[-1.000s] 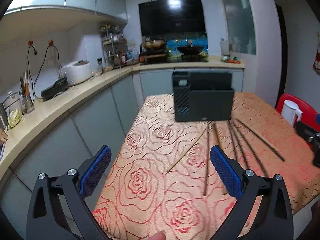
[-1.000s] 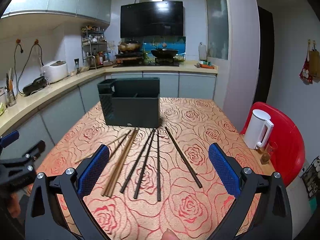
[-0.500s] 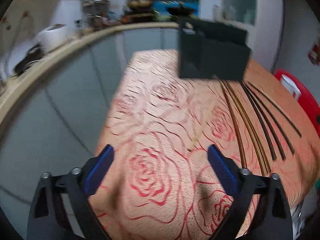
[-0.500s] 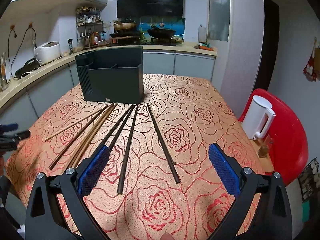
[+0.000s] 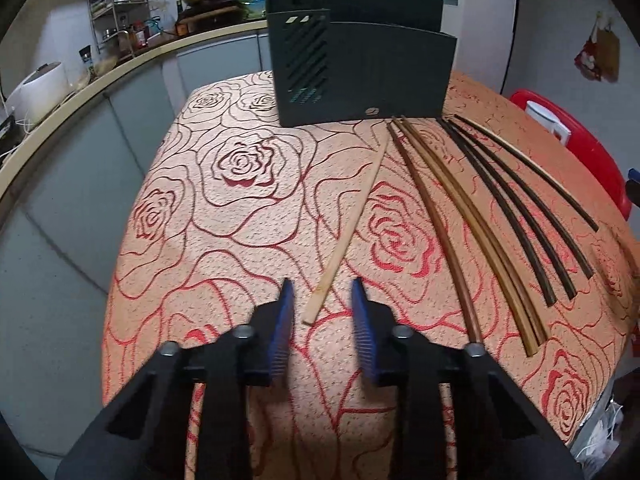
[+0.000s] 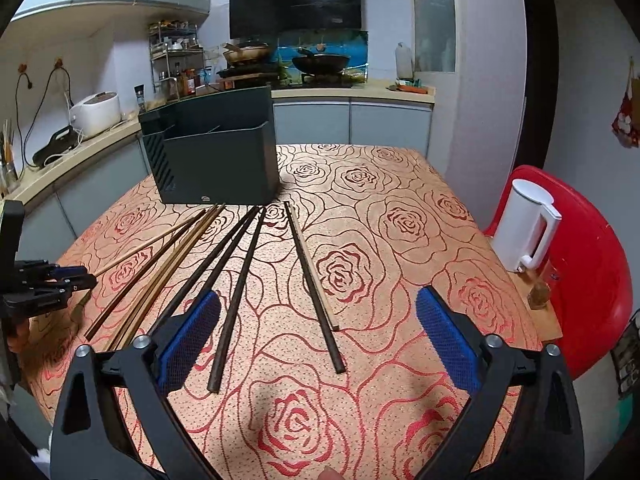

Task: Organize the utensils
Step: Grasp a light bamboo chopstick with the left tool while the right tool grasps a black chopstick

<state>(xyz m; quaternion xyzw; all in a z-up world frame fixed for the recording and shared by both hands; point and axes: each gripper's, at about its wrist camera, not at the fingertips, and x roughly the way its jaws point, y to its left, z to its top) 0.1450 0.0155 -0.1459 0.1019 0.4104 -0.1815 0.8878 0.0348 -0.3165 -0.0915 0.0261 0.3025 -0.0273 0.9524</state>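
Several chopsticks lie fanned on the rose-pattern tablecloth [image 5: 240, 208] in front of a dark utensil holder [image 5: 360, 68], also in the right wrist view [image 6: 216, 160]. A pale bamboo chopstick [image 5: 348, 228] lies leftmost; its near end sits between the pads of my left gripper [image 5: 322, 312], which is partly closed but not touching it. Brown chopsticks [image 5: 460, 232] and black chopsticks [image 5: 516, 216] lie to the right. My right gripper [image 6: 316, 340] is wide open above the black chopsticks [image 6: 236, 292]. The left gripper also shows at the left edge of the right wrist view [image 6: 80, 276].
A white kettle [image 6: 528, 224] stands on a red chair [image 6: 592, 264] by the table's right edge. A kitchen counter [image 5: 80, 92] with a rice cooker [image 6: 98, 112] runs along the left. The table's near edge lies just under both grippers.
My left gripper moved forward and down to the pale chopstick's near end and its jaws narrowed from wide open. The right gripper dropped slightly closer to the black chopsticks.
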